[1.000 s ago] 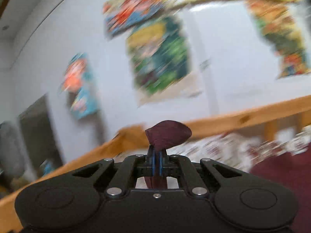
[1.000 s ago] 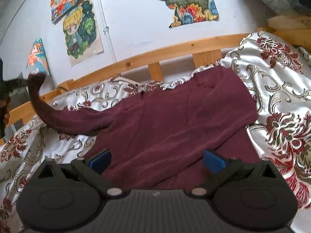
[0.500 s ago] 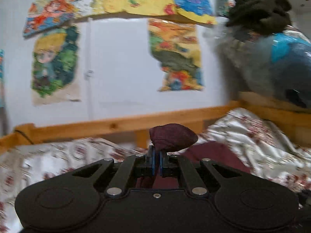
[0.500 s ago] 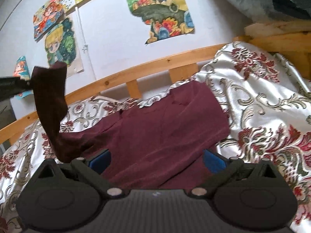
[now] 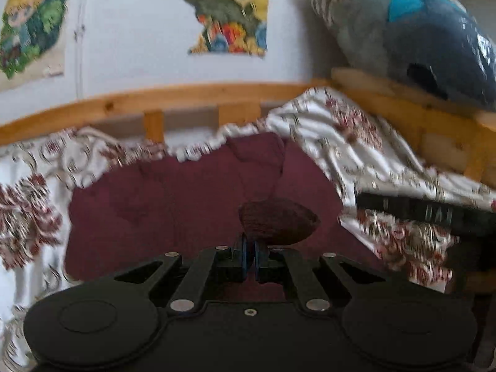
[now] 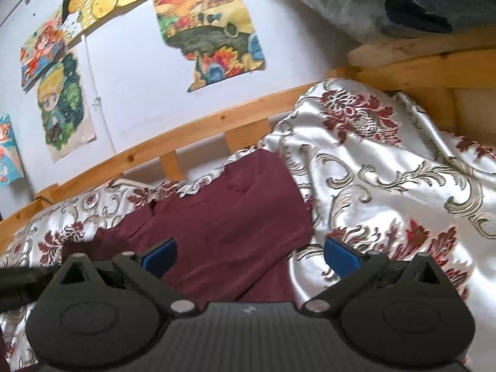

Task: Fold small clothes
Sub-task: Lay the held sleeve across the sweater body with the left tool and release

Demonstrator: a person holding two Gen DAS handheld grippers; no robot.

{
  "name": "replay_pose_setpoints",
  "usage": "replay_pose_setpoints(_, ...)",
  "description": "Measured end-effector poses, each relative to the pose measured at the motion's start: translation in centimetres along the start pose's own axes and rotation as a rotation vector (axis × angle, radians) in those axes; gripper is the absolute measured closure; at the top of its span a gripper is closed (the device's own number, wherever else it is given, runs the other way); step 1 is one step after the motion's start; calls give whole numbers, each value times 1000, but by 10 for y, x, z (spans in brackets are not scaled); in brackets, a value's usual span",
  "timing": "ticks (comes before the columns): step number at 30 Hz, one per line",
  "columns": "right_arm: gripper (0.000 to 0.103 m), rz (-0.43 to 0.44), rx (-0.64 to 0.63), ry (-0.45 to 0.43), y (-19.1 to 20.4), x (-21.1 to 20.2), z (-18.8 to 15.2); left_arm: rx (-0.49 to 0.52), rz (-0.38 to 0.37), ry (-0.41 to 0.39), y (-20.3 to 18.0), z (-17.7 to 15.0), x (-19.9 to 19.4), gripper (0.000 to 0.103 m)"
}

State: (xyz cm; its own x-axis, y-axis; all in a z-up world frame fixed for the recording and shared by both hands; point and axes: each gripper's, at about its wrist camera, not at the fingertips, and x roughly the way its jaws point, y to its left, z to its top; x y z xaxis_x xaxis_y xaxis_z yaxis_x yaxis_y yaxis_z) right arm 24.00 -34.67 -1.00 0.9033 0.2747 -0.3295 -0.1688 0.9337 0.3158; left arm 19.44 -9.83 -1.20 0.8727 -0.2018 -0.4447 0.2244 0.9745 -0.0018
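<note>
In the left wrist view, a torn cartoon poster of a blond figure (image 5: 29, 21) occupied the upper left of the frame, on the white wall. A curved pale wooden bed rail (image 5: 173, 97) ran across the middle. Below it, the dark maroon knit garment (image 5: 173, 204) lay spread on the white satin bedspread with red floral pattern (image 5: 356, 142), filling the centre of the frame. At lower centre, the left gripper (image 5: 250, 259) had its blue pads pressed together, pinching a bunched maroon cuff end of the garment (image 5: 277, 224) that protruded just above the fingertips. A grey and blue plush toy (image 5: 427, 37) sat at the upper right, on the wooden frame.

In the right wrist view, the same poster (image 6: 63, 105) appeared at the left and the bed rail (image 6: 198, 136) crossed the centre. The garment (image 6: 229, 217) lay in the centre of the frame, on the bedspread (image 6: 387, 167), which rose in folds at the right. At the bottom, the right gripper (image 6: 251, 254) was spread wide, holding nothing; its left blue pad (image 6: 159, 254) stood over maroon fabric, and its right blue pad (image 6: 341, 255) over the bedspread.
</note>
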Motion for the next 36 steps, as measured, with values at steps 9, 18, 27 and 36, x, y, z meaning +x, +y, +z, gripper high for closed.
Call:
replay_pose_setpoints(9, 0, 8, 0, 4, -2, 0, 1, 13, -44, 104, -9, -25, 1, 84)
replay_pose_setpoints(18, 0, 47, -93, 91, 19, 7, -9, -70, -81, 173, 6, -45, -29, 15)
replay_pose_setpoints(27, 0, -5, -394, 277, 63, 24, -47, -260, 208, 173, 87, -31, -37, 5)
replay_pose_setpoints(36, 0, 6, -507, 332, 77, 27, -72, -396, 474, 92, 207, -3, 19, 16)
